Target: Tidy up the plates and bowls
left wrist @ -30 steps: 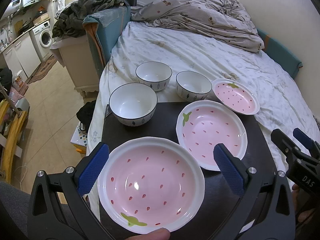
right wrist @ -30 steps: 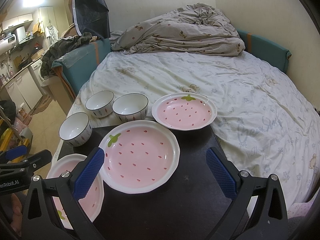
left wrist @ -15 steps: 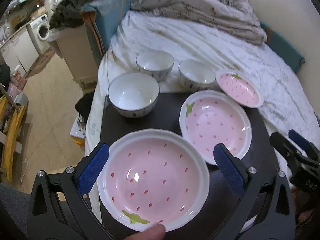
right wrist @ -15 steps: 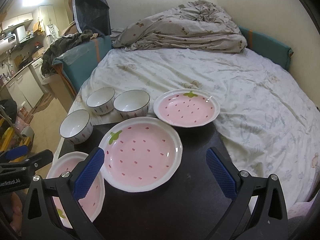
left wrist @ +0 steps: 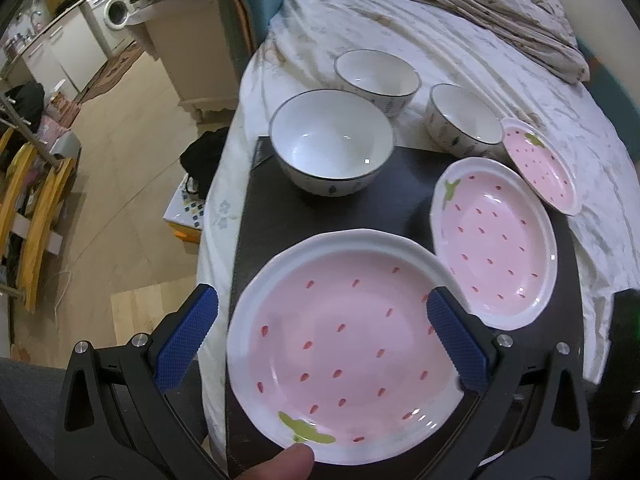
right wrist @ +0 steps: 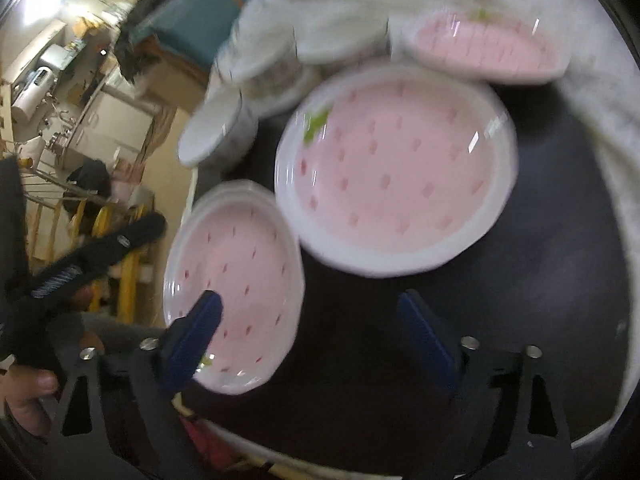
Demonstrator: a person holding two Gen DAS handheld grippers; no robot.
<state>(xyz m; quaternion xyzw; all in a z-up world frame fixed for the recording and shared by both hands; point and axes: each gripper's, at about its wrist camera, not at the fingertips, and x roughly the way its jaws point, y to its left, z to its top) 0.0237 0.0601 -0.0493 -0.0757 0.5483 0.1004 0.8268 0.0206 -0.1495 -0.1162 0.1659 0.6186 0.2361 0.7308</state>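
Observation:
Three pink strawberry plates and three white bowls sit on a black tabletop (left wrist: pixel 360 212) against a bed. My left gripper (left wrist: pixel 320 340) is open, its blue pads astride the nearest plate (left wrist: pixel 344 340), just above it. A second large plate (left wrist: pixel 496 248) lies to its right, a small plate (left wrist: pixel 540 164) beyond. The nearest bowl (left wrist: pixel 332 148) stands at the table's back, with two more bowls (left wrist: pixel 376 76) (left wrist: pixel 464 120) behind it. My right gripper (right wrist: pixel 308 340) is open, over the dark table between the near plate (right wrist: pixel 236 276) and the big plate (right wrist: pixel 396 168); this view is blurred.
The bed (left wrist: pixel 400 28) with a crumpled duvet lies behind the table. The table's left edge drops to a tiled floor (left wrist: pixel 120 160). A washing machine (left wrist: pixel 116 12) and cabinets stand far left. The left gripper's body (right wrist: pixel 80 264) shows in the right wrist view.
My left gripper has moved forward and down over the nearest plate. My right gripper has swung down and to the left fast, blurring its view.

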